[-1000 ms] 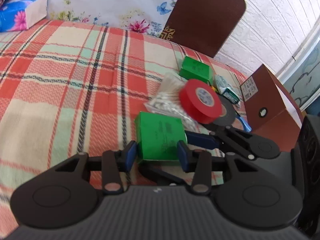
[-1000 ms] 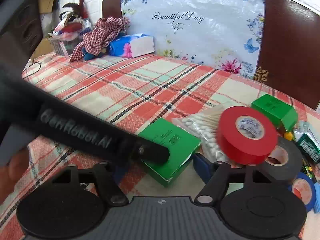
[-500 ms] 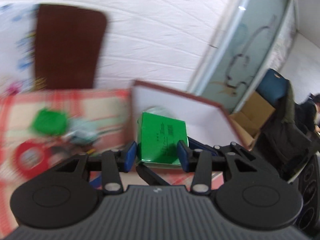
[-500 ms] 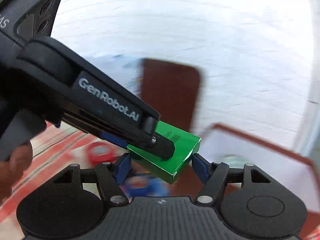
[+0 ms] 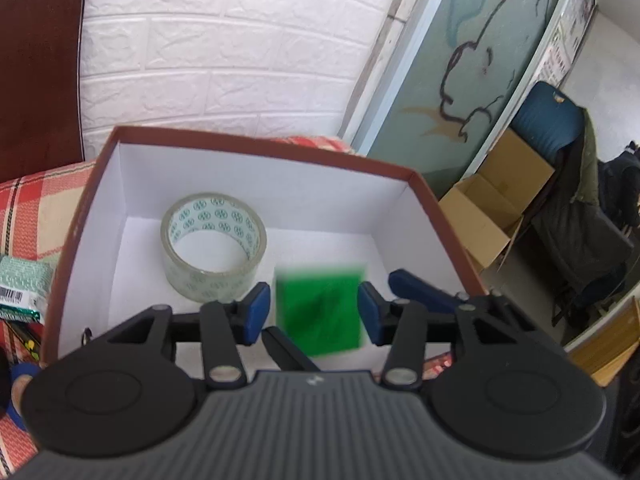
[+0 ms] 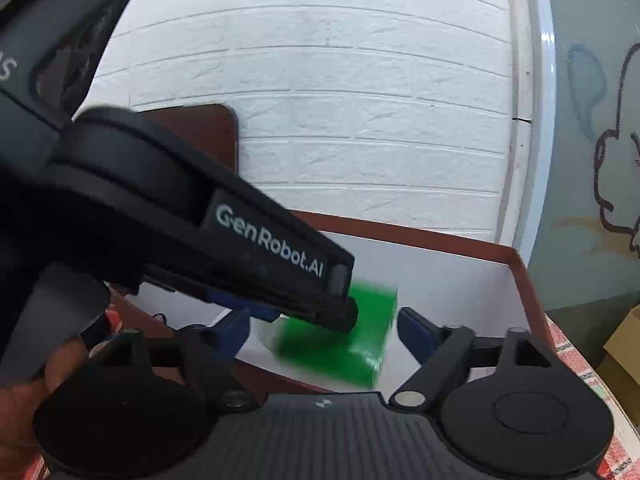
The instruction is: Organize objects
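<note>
Green small box [image 5: 320, 312], blurred, sits between both opening tools over the brown storage box [image 5: 248, 148], probably dropping beside the clear tape roll [image 5: 214, 246]. Left tool [image 5: 314, 312] and right tool [image 6: 322, 330] stand wide, pads off it.

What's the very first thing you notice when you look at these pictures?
A blurred bright green cardboard box jumps out first, above the white floor of the brown-rimmed open box, between the opening left tongs, whose blue pads no longer press it. Beside it, toward the left wall, sits a roll of clear packing tape. The right tongs are opening around the green box too.
</note>
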Tool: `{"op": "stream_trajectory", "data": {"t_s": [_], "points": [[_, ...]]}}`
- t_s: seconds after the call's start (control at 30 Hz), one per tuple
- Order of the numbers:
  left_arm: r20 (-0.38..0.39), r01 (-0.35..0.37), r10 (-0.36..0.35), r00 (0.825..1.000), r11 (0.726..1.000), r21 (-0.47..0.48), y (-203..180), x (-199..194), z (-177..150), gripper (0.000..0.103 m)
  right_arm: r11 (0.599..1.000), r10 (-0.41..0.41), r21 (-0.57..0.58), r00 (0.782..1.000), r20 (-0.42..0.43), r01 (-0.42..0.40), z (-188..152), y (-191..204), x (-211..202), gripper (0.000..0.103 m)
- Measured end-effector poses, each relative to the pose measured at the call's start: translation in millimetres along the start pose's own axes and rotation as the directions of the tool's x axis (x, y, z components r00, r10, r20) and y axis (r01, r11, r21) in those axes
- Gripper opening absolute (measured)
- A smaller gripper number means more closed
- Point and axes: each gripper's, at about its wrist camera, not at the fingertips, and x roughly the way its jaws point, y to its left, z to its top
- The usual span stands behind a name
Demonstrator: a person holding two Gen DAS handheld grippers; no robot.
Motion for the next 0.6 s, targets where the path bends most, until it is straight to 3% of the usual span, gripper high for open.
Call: {"op": "stream_trajectory", "data": {"t_s": [0.17,0.3,0.5,0.6], "points": [[-0.001,-0.103,0.103,0.995,0.994,0.045,-7.9,-18.6,-1.0,0.051,0.999,0.013,0.034,1.000,0.025,-0.013,1.6,3.7,-2.8,0.084],[0.055,-0.178,0.174,0.983,0.982,0.060,-18.1,-61.6,3.7,0.054,0.993,0.035,0.113,0.997,0.063,-0.042,7.4,-8.9,-23.6,0.084],[0.158,-0.252,0.235,0.959,0.963,0.093,-55.3,-135.7,4.0,0.060,0.961,0.081,0.248,0.982,0.169,-0.122,20.1,-48.8,-83.4,0.084],[0.214,-0.263,0.236,0.948,0.959,0.103,-80.6,-170.6,0.6,0.066,0.937,0.092,0.306,0.965,0.246,-0.167,26.4,-68.9,-139.3,0.084]]}}
